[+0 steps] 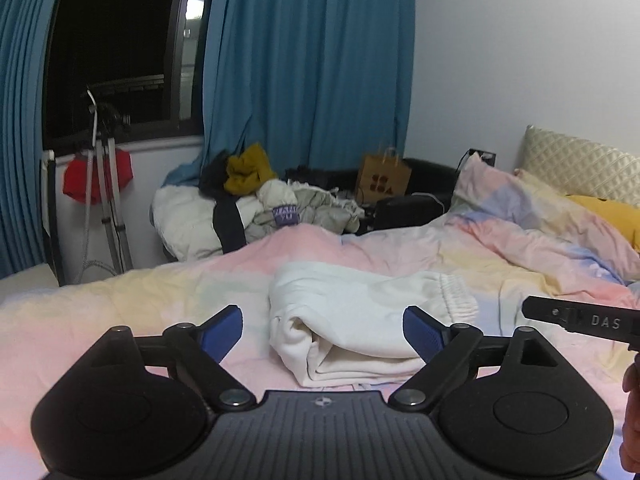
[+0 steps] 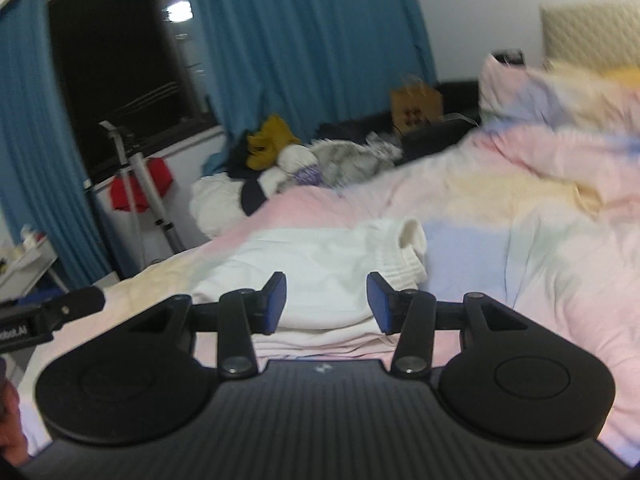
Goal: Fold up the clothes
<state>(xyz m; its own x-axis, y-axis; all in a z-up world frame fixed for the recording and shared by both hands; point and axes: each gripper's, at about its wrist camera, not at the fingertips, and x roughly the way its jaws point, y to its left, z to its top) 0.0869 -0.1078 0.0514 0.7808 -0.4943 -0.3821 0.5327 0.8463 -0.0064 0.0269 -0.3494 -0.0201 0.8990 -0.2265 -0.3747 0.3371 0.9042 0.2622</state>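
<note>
A folded white garment (image 1: 360, 312) with an elastic waistband lies on the pastel bed cover (image 1: 160, 300). My left gripper (image 1: 322, 324) hangs over its near edge with the blue pads wide apart and nothing between them. The right gripper's black body (image 1: 580, 322) pokes in from the right. In the right wrist view the same white garment (image 2: 320, 256) lies just beyond my right gripper (image 2: 326, 292), whose jaws stand partly apart, gripping nothing. The left gripper's body (image 2: 52, 308) shows at the left edge over the bed cover (image 2: 520, 240).
A pile of loose clothes (image 1: 260, 200) sits beyond the far side of the bed, beside a brown paper bag (image 1: 384, 180). A pastel pillow (image 1: 540, 208) and quilted headboard (image 1: 580, 164) lie at the right. Blue curtains (image 1: 308, 80), a dark window and a metal stand (image 1: 104, 184) fill the back.
</note>
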